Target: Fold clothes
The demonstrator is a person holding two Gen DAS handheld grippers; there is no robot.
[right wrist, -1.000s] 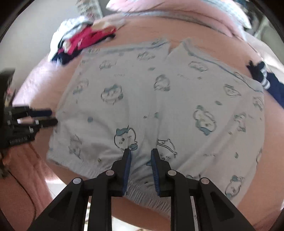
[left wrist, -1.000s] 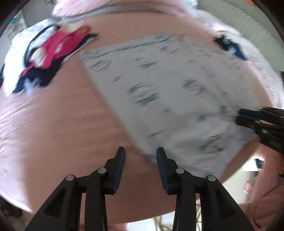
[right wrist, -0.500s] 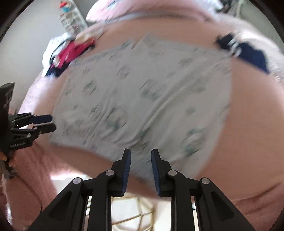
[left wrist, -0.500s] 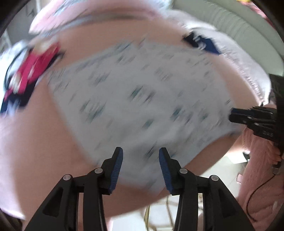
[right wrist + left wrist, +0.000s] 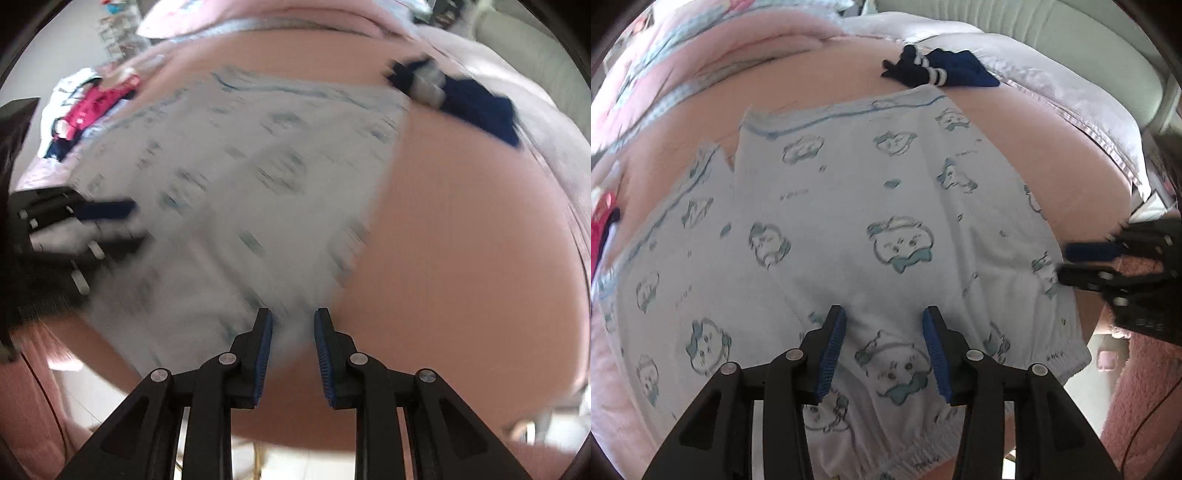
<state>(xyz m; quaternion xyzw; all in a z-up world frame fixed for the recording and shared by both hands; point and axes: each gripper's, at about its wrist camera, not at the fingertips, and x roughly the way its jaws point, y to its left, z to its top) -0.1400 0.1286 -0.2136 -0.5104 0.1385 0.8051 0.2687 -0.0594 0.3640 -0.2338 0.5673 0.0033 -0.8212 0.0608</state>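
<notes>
White shorts [image 5: 886, 206] printed with blue cartoon faces lie spread flat on the pink bed sheet [image 5: 1052, 166], elastic waistband toward the near edge. My left gripper [image 5: 884, 317] hovers over the waistband area. Its jaws are opening, and the cloth lies below them, not pinched. At the shorts' right side, my right gripper [image 5: 1065, 263] shows edge-on. The right wrist view is blurred. There the right gripper [image 5: 293, 321] stands open with a narrow gap over the near right corner of the shorts [image 5: 258, 177]. The left gripper [image 5: 136, 225] shows at the left of that view.
A navy garment with striped cuffs [image 5: 942, 70] lies just beyond the shorts. A pile of red, white and navy clothes [image 5: 85, 107] sits at the far left. Pink bedding [image 5: 720, 48] and a grey blanket [image 5: 1052, 85] line the back. A fluffy pink sleeve [image 5: 1137, 387] is at right.
Both grippers swept rightward along the near bed edge. The left went from bare sheet beside the shorts to above their waistband, jaws widening. The right now sits at the shorts' right corner.
</notes>
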